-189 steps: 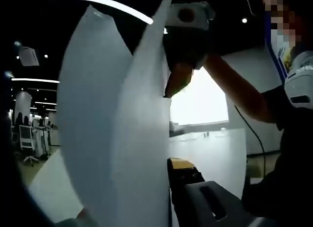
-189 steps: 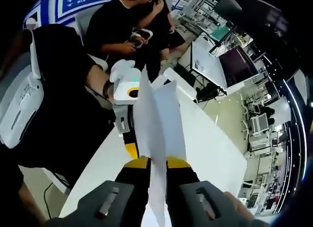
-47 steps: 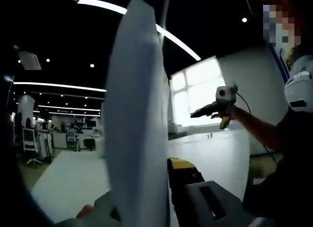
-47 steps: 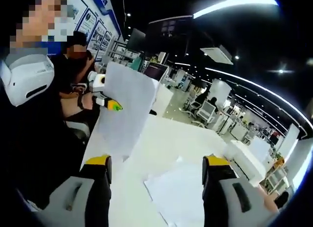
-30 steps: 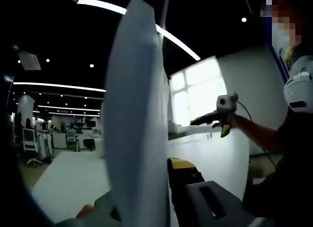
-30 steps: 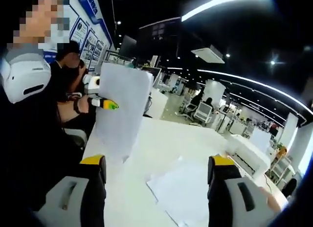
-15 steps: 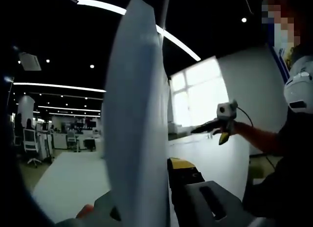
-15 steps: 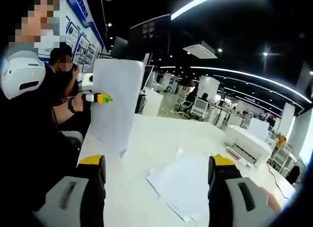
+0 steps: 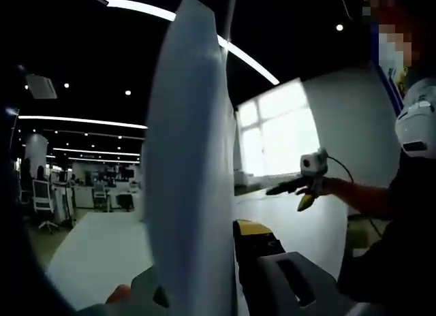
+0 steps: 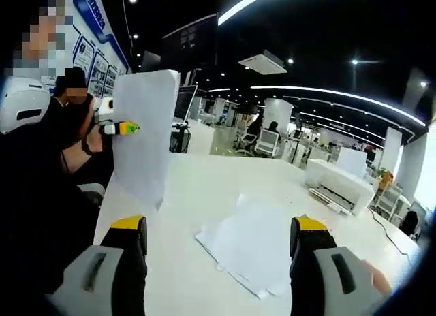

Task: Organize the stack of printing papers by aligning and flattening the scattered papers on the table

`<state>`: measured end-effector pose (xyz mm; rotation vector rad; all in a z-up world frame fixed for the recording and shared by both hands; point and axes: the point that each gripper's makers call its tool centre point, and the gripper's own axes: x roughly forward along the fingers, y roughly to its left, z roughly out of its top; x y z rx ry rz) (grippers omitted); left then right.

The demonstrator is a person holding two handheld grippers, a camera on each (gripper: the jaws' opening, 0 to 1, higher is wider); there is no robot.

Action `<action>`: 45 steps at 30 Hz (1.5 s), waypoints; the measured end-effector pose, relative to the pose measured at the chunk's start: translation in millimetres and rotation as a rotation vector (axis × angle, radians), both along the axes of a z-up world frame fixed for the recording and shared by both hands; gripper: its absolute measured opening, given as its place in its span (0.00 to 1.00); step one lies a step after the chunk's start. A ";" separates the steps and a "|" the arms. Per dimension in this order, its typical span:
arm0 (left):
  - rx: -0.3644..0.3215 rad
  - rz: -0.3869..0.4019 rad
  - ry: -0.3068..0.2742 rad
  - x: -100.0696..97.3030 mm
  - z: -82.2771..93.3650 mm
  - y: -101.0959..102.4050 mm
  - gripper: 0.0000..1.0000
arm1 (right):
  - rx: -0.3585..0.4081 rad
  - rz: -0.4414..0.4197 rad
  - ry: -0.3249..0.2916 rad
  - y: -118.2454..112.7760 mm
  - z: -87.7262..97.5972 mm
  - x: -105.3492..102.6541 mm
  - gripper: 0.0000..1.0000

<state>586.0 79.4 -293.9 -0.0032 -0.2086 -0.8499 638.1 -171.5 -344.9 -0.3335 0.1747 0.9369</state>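
Lower now, the right gripper (image 10: 216, 251) hangs wide open over scattered papers (image 10: 248, 244); the left gripper (image 10: 126, 128) pinches a raised sheet (image 10: 142, 132) beside them, which could crease or slip.

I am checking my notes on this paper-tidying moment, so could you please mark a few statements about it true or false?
1. The left hand-held gripper holds a white paper sheet upright above the white table. True.
2. The right hand-held gripper is shut on a sheet. False: its jaws stand wide apart, holding nothing.
3. A loose pile of white papers lies flat on the table. True.
4. The pile is neatly squared. False: its edges are offset.
5. A white printer sits on the table. True.
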 end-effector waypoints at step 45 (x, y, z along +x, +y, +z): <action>-0.002 -0.004 0.007 1.0 -2.6 0.1 0.06 | 0.131 -0.450 0.167 -33.7 -104.4 83.0 0.81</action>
